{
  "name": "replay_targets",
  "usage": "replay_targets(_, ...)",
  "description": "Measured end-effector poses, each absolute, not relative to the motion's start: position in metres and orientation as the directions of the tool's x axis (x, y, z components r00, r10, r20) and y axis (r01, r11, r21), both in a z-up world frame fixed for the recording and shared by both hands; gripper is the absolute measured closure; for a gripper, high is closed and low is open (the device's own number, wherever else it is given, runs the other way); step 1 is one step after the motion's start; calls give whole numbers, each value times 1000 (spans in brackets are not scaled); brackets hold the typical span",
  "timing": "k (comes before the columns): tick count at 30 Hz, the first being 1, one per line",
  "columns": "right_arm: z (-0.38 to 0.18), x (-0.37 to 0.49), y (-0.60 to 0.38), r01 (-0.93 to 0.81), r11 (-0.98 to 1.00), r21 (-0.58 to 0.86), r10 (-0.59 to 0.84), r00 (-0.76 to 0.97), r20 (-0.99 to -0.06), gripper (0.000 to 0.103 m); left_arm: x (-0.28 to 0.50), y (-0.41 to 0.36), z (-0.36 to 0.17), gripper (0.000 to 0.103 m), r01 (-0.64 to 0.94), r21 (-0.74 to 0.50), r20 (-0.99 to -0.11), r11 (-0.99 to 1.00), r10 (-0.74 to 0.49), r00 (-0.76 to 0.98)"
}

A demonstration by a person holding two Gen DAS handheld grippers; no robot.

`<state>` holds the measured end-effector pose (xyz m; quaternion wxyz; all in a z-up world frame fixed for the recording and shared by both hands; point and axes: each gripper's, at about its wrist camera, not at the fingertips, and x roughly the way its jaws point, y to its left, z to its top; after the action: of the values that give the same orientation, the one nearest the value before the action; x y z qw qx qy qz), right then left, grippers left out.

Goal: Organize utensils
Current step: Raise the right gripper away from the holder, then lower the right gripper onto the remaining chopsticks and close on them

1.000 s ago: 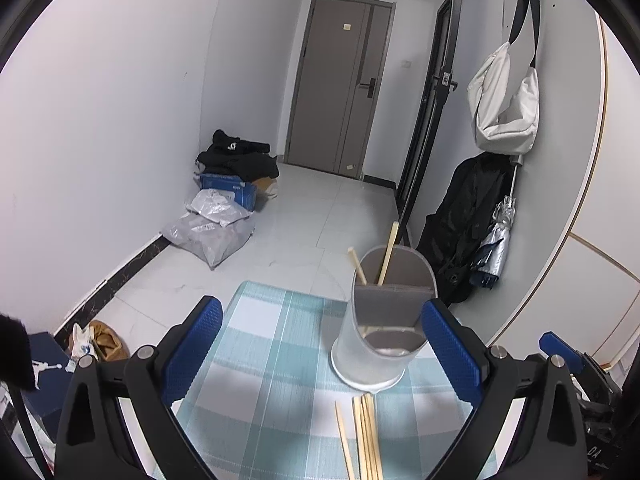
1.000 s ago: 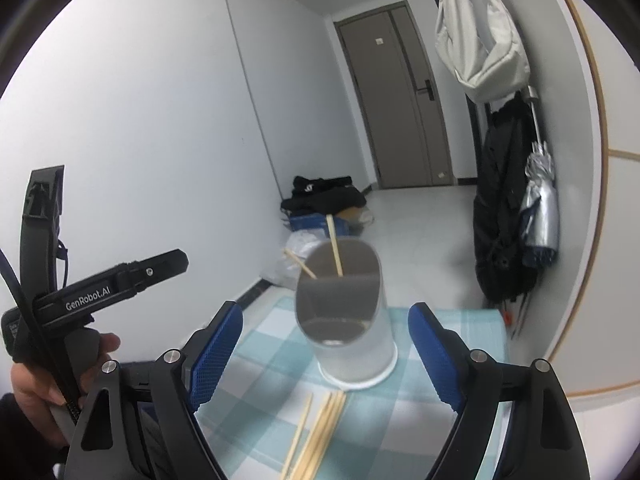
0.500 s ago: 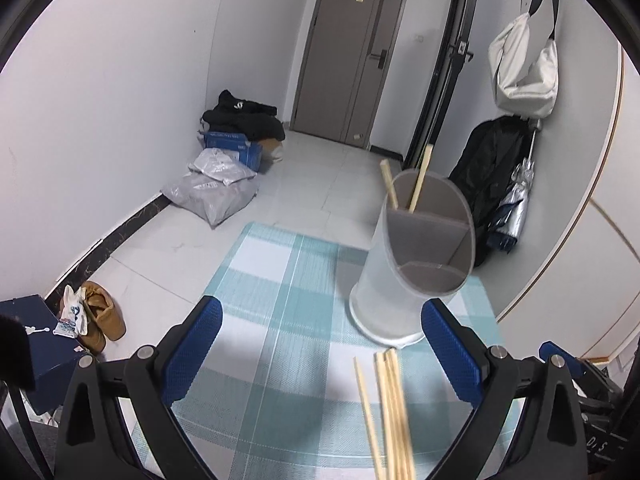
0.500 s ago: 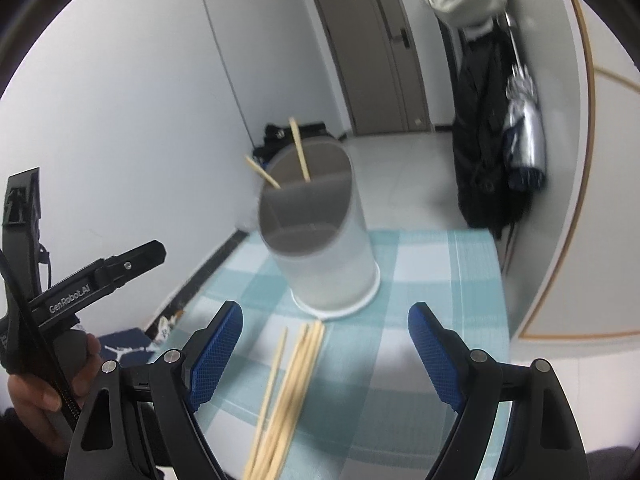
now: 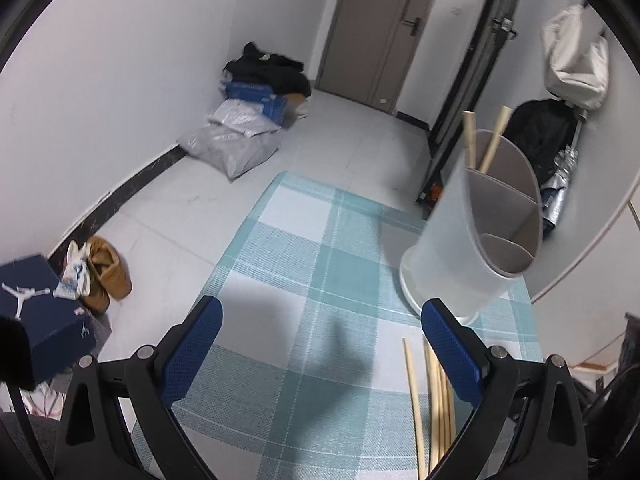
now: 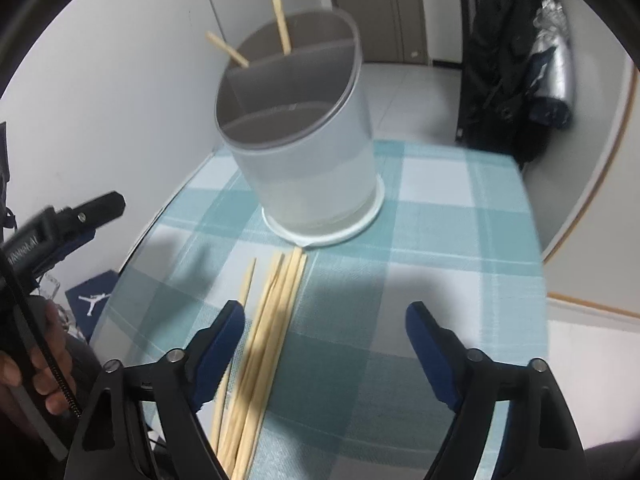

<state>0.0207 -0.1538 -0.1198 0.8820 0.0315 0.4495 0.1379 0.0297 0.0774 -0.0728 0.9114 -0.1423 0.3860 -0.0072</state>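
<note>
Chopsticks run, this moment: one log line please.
right gripper: closing, empty, above loose chopsticks | left gripper: open | holder: two chopsticks inside

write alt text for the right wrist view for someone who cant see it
The right gripper, its blue jaws closing with nothing pressed between them, hangs over loose wooden chopsticks on a teal checked tablecloth. Behind stands a divided grey utensil holder with two chopsticks in it.

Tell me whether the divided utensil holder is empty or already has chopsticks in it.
Not empty: the utensil holder has two chopsticks standing in its far compartment. The near compartments look empty.
</note>
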Motion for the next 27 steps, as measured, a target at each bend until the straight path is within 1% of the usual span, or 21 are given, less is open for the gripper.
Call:
replay_targets(2, -125, 26, -147, -223, 960, 171, 268, 540, -798, 25, 32, 80, -74, 5, -104, -279, -705, 955, -130, 697)
replay_targets(3, -128, 29, -143, -232, 958, 170, 271, 530, -803, 29, 32, 81, -74, 5, -111, -286, -706, 952, -131, 696)
replay_targets(4, -132, 32, -139, -239, 956, 168, 272, 518, -811, 31, 34, 82, -74, 5, -114, -291, -707, 950, -133, 695)
replay_targets(5, -135, 36, -136, -241, 957, 163, 267, 505, -821, 35, 34, 82, -74, 5, -117, -296, -707, 948, -135, 694)
replay_targets(6, -138, 38, -133, -243, 957, 158, 263, 498, -827, 42, 35, 83, -74, 5, -119, -301, -708, 946, -138, 693)
replay_targets(8, -144, 43, -127, -240, 962, 127, 232, 488, -841, 49, 37, 82, -75, 5, -127, -304, -709, 944, -136, 692)
replay_targets(9, -145, 44, -125, -241, 964, 109, 218, 488, -845, 55, 38, 81, -75, 5, -137, -299, -712, 945, -125, 691)
replay_targets(11, -150, 46, -123, -248, 963, 104, 214, 475, -854, 64, 41, 82, -76, 5, -149, -294, -718, 944, -115, 686)
replay_targets(13, -150, 45, -121, -249, 964, 91, 203, 477, -855, 65, 43, 84, -77, 5, -148, -305, -718, 941, -125, 684)
replay_targets(15, -149, 45, -121, -255, 961, 106, 218, 466, -858, 75, 43, 84, -77, 5, -149, -310, -721, 939, -130, 680)
replay_targets(16, -148, 45, -123, -254, 960, 114, 224, 461, -859, 77, 44, 86, -78, 5, -152, -312, -723, 938, -131, 678)
replay_targets(18, -148, 45, -124, -252, 959, 128, 233, 448, -863, 92, 45, 87, -79, 5, -156, -319, -727, 935, -135, 674)
replay_targets(22, -147, 46, -128, -239, 958, 157, 249, 430, -868, 92, 47, 89, -81, 5, -166, -331, -734, 929, -143, 663)
replay_targets(27, -144, 41, -131, -248, 958, 144, 240, 418, -877, 94, 47, 88, -81, 5, -171, -336, -740, 926, -147, 656)
